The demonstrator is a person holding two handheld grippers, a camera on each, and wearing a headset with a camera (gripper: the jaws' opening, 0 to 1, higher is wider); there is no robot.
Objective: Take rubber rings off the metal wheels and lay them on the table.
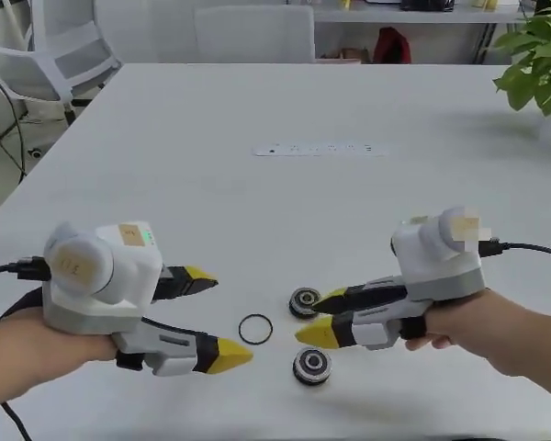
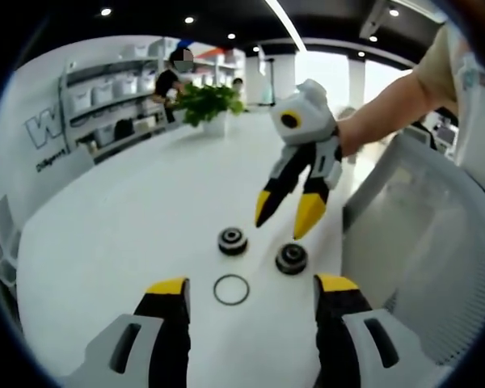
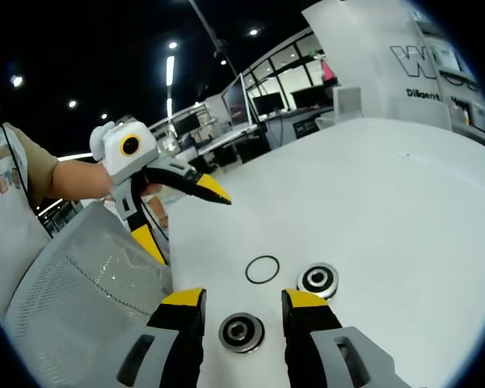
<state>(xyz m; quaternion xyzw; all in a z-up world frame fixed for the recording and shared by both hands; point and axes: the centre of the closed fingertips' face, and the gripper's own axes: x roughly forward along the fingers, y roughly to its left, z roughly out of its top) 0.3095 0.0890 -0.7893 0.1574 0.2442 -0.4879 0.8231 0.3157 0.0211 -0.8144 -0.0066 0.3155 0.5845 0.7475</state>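
Left: left gripper (image 1: pixel 222 315), held above the white table (image 1: pixel 257 202), jaws spread wide, nothing between them. Tan label on its housing, no legible text.

Centre: one black rubber ring (image 1: pixel 255 329), lying flat on the table between the two grippers, apart from both wheels.

Right of the ring: far metal wheel (image 1: pixel 305 301), flat on the table, right by the far jaw tip of the right gripper (image 1: pixel 314 315). Near metal wheel (image 1: pixel 311 365), flat on the table, just nearer than that gripper's near jaw tip. Dark outer band on each wheel.

Right: right gripper, jaws parted, clamping nothing; in the right gripper view, near wheel framed between the jaws without contact.

Far centre of the table: white power strip (image 1: pixel 320 149). Far right: green plant (image 1: pixel 537 69).

Wall lettering (image 3: pixel 412 61): large "W", smaller line below starting "Diligen", remainder not legible.
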